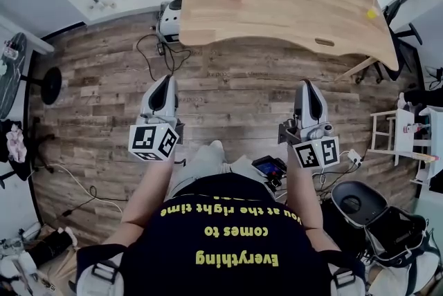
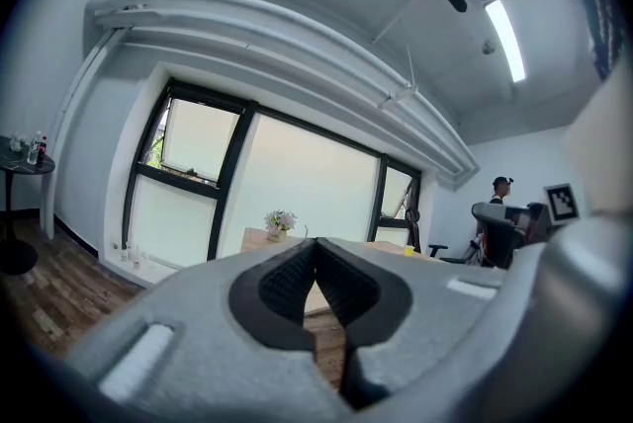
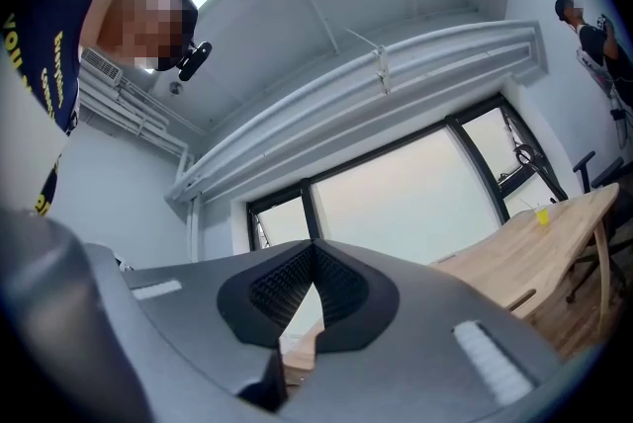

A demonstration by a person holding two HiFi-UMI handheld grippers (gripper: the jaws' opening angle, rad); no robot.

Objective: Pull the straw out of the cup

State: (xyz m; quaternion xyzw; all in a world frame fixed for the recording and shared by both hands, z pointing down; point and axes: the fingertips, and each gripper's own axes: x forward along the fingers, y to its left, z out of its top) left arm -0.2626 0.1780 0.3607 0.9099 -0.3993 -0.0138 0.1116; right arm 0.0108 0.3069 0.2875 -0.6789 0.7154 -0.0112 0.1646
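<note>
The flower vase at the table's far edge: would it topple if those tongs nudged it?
It would probably tip easily. The flower vase looks small, and its blooms spread wider than its base. It also stands near the far edge of the table, so a push might send it off. It is likely light, though it is too small here to judge the material.

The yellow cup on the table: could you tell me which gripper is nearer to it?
Right. The right gripper is over the floor, short of the yellow cup; the left gripper is alongside it, farther left.

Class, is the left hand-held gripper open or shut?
Shut. The left hand-held gripper has its jaw tips touching, with nothing between them.
</note>
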